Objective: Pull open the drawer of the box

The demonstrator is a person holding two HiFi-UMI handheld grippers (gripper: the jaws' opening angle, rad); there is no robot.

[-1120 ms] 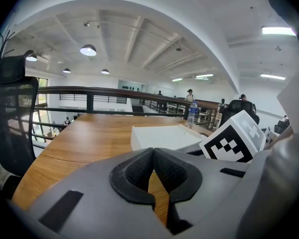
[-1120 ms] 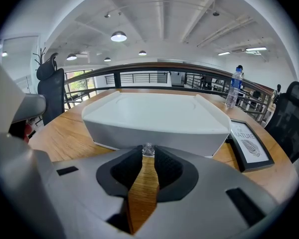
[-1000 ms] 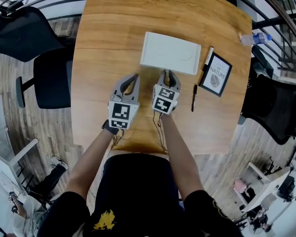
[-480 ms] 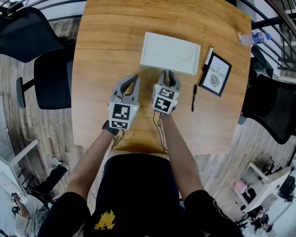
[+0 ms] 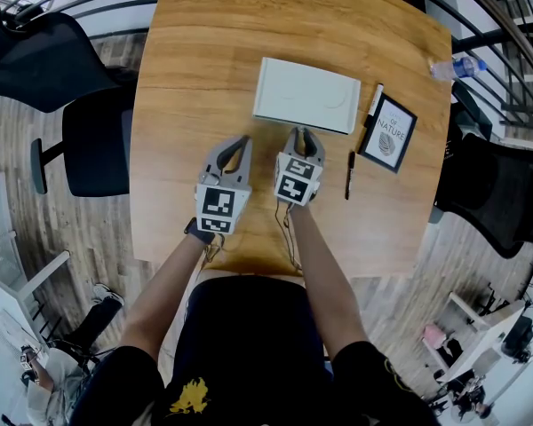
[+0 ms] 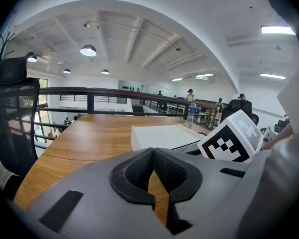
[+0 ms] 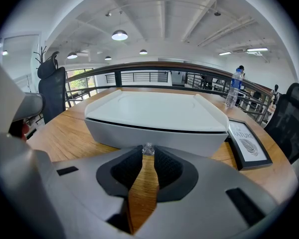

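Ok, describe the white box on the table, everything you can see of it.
The white box is a flat rectangle with rounded corners, smooth and matte like plastic. It lies flat on the wooden table with a long side toward the person. A dark seam runs under its top, and the drawer front below sits flush, so it is shut. A small clear knob sticks out at the front's middle, and the right gripper has its fingers closed on it.
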